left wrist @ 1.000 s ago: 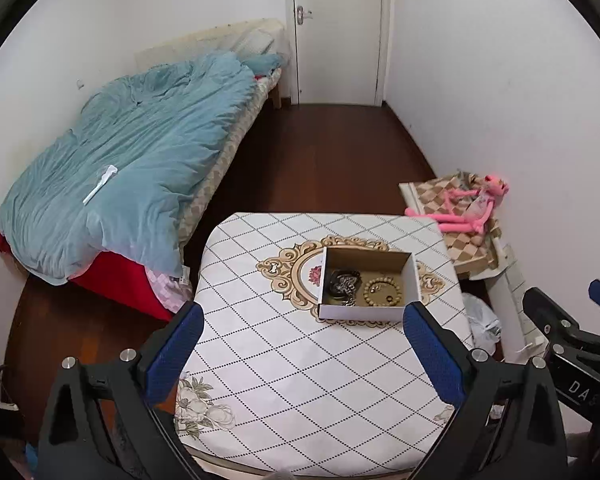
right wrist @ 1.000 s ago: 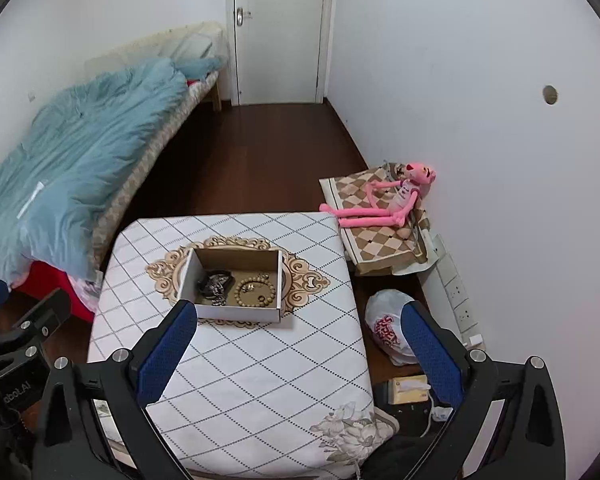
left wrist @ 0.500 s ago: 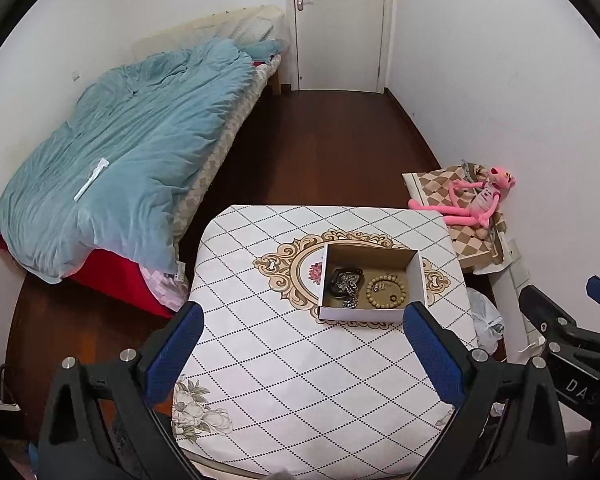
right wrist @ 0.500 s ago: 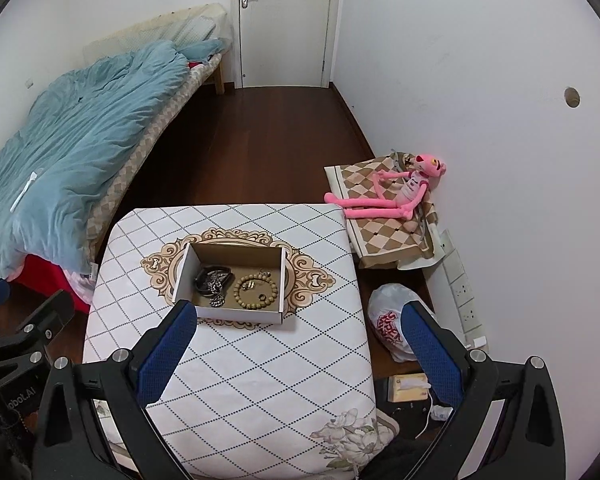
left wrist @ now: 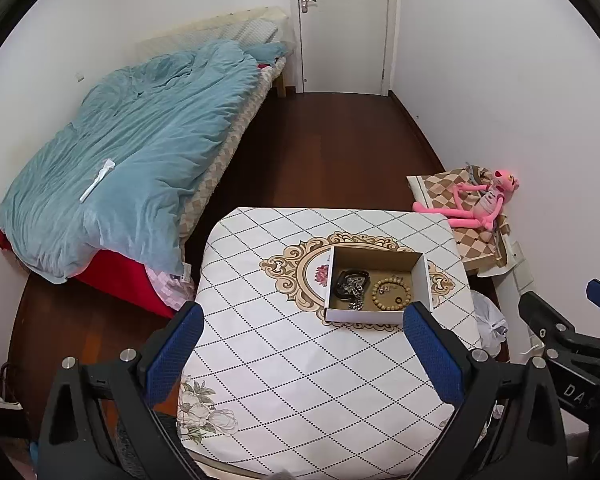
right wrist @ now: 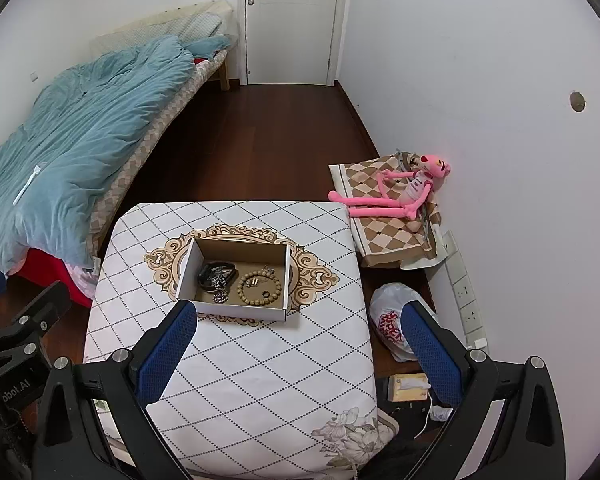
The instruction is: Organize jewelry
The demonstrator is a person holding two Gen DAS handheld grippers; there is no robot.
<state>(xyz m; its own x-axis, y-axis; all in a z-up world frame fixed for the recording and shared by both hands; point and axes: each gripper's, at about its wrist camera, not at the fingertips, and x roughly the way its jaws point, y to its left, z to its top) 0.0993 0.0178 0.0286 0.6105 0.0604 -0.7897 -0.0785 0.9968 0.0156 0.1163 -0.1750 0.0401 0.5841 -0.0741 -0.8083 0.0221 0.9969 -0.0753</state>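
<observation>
Open shallow cardboard box, white outside and brown inside, sits on the ornate medallion of the white diamond-pattern tablecloth. In the left wrist view it lies ahead of the jaws, close to the right finger; in the right wrist view ahead, close to the left finger. Long axis runs roughly across the jaw gap, slightly skewed.

Inside: dark tangled metal chain jewelry on the left side, tan wooden bead bracelet beside it on the right, with small pieces inside the loop (too small to name), one a small dark ring.

Left gripper jaws spread wide, blue pads, holding nothing, above the near cloth. Right gripper likewise wide apart and empty. Nothing lies between either jaw gap and the box.

Beyond the box, right of the jaws: pink plush toy lying on a brown-and-cream checked cushion, against the wall. White plastic bag with red print on the floor near the right finger (print unreadable). Left of the jaws: bed with rumpled teal duvet. Far ahead a white door.

Writing: partial "DAS" on the other gripper's body in the left view; "obot.AI" in the right view.
</observation>
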